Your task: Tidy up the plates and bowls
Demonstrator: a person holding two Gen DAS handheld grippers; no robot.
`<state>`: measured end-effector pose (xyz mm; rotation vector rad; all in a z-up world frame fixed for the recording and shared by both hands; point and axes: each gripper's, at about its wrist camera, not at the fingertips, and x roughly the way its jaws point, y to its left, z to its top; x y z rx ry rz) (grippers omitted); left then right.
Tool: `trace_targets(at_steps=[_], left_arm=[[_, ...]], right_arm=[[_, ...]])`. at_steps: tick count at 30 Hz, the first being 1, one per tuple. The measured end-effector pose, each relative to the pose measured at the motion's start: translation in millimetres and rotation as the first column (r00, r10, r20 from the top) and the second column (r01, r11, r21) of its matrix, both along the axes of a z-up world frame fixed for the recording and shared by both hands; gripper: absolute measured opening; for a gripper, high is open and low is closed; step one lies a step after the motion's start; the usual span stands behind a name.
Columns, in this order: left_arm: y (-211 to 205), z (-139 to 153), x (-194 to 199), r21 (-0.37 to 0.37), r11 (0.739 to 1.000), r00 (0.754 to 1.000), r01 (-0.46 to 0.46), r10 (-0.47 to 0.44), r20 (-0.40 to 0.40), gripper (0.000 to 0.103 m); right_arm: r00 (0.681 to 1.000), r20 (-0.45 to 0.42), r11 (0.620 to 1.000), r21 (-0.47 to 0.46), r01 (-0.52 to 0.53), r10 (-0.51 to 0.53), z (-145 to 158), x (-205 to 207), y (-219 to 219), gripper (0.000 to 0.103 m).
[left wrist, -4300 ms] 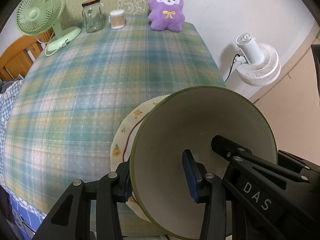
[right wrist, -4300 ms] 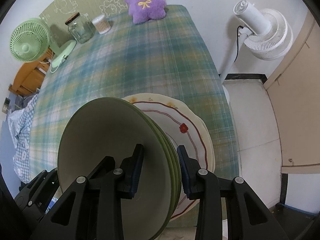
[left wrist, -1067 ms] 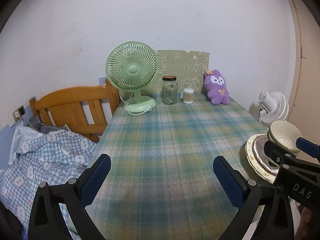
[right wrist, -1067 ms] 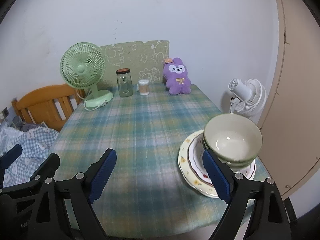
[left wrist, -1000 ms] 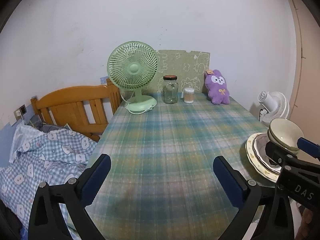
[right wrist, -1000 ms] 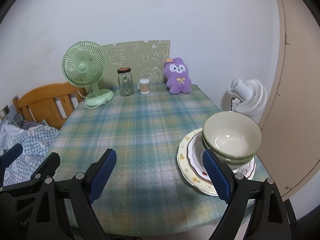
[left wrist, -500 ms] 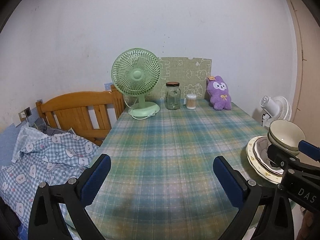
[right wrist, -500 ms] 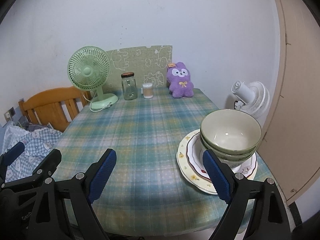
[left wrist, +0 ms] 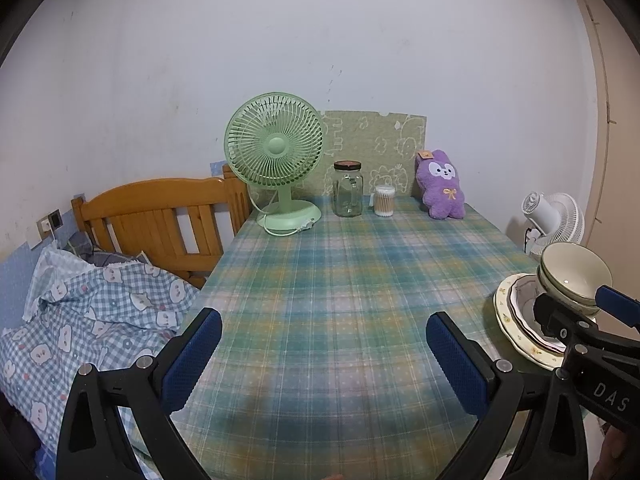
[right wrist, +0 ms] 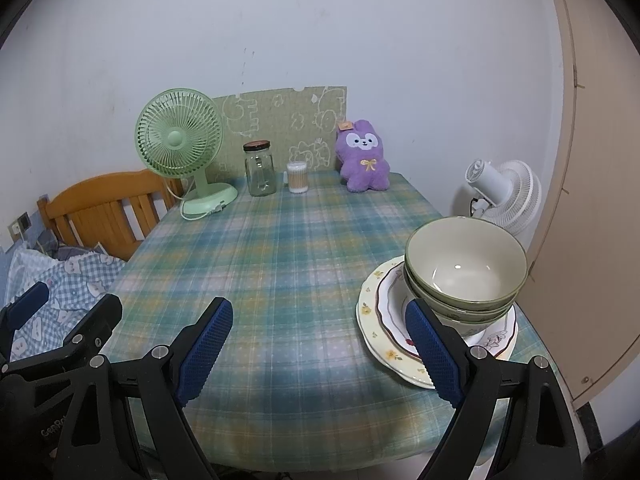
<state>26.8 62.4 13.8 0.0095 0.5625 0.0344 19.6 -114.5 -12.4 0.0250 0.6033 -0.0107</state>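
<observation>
Nested green-rimmed bowls [right wrist: 464, 268] atop a pile of floral plates [right wrist: 384, 332], all near the right front corner of the plaid-clothed table [right wrist: 280, 264], well apart from the green desk fan [right wrist: 180, 140] at the far edge. Left gripper [left wrist: 324, 356] spread wide, pinching nothing, above the table's front edge. Right gripper [right wrist: 316, 348] likewise spread and empty, its right finger just in front of the plates' rim, whether touching or not hard to tell. Glass jar [right wrist: 260, 170], cotton swab tub [right wrist: 297, 178] and purple plush rabbit [right wrist: 362, 158] lined up to the right of that fan, away from the crockery. Judging by the single tidy pile: stacking step apparently finished, nothing loose left to gather. Next move, if any: a clean retreat from the pile without clipping the plate rim, or a small nudge inward, given how close the pile sits to the table's right edge.
</observation>
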Motion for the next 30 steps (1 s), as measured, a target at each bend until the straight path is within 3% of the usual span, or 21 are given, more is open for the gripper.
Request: trace_targets(at_steps=[30], left_arm=[[-4.9,18.6,2.6,-0.033,0.999,0.999,0.037,-0.037,0.000,0.103]], right_arm=[[0.999,-0.008,0.999,-0.014,0.031,-0.032,21.3,1.0,-6.5,0.090]])
